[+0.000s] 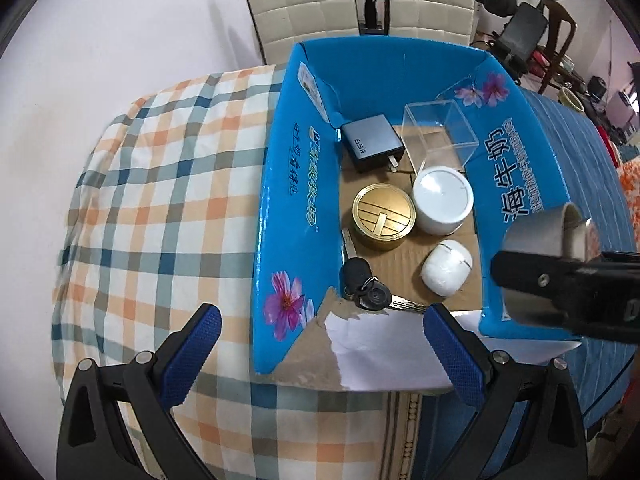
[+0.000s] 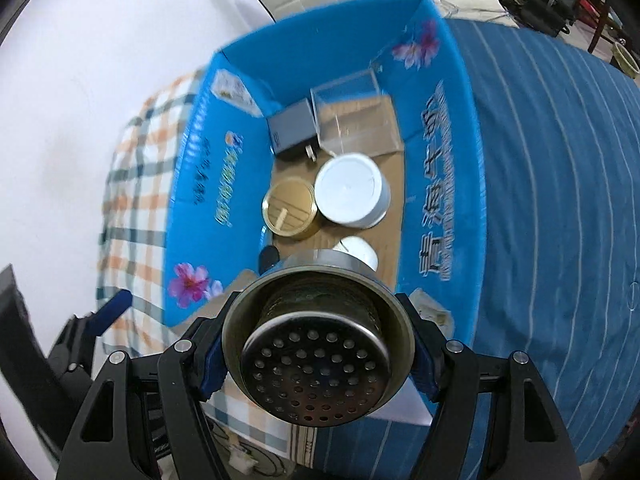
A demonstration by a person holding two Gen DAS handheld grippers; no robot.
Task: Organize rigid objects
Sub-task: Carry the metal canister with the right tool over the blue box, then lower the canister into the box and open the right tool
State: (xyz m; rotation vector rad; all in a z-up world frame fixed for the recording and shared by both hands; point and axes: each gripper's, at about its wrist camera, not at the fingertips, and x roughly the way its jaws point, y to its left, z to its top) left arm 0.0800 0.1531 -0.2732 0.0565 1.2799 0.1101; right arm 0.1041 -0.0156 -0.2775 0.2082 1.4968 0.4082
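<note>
I have the right gripper (image 2: 316,364) clamped on a perforated metal strainer (image 2: 316,360), held above the near end of the blue carton (image 1: 280,208); my left gripper (image 1: 320,344) hangs with its jaws wide apart and nothing between them, just short of the carton's torn near flap. My worry is the drop: the carton floor is already crowded, and I judge that letting go here could land the strainer on the white earbud case (image 1: 446,266) or the keys (image 1: 368,290), or clip the right wall and tip outside onto the blue striped cloth (image 2: 560,200). The round flange also gives the pads little flat surface, so it could twist in the grip. The right view is blurred and the strainer hides the near floor, so the keys barely show there. The left view shows it all clearly: charger (image 1: 372,142), clear plastic box (image 1: 440,132), gold tin (image 1: 382,216) and white jar (image 1: 442,198) touching side by side.
</note>
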